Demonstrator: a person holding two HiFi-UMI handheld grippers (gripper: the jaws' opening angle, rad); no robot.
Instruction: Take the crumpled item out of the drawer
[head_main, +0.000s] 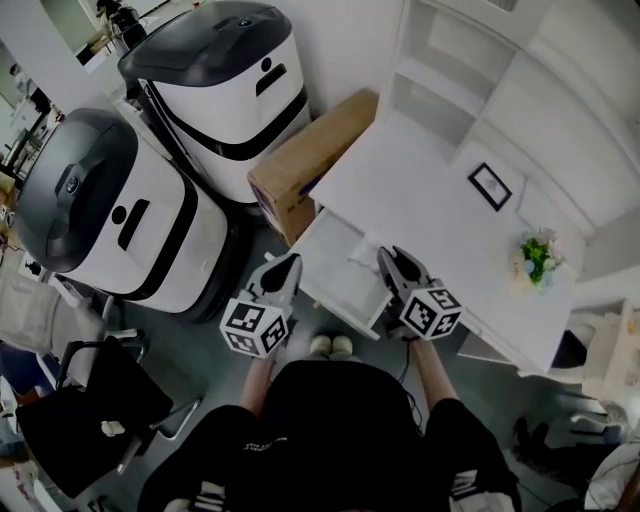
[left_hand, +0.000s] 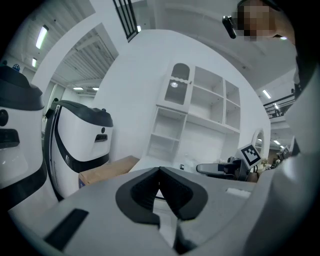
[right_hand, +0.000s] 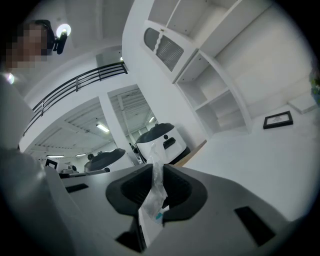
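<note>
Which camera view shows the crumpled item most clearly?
The right gripper view. There the crumpled item, a thin whitish wrapper, stands pinched between the right tongs, close to the camera. In the head view and the left gripper view those tongs show, but the item cannot be made out.

Open drawer (head_main: 330, 250) juts from the tabletop (head_main: 420, 200), whose middle lies bare. A box (head_main: 305, 160) and two machines (head_main: 225, 90) crowd the left side; shelves (head_main: 450, 60) close the rear.

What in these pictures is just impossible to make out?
Drawer interior, head view: partly covered by the right gripper.
Picture frame, head view: too small to read its image.
Crumpled wrapper, right gripper view: lower end hidden between the jaws, print blurred.
</note>
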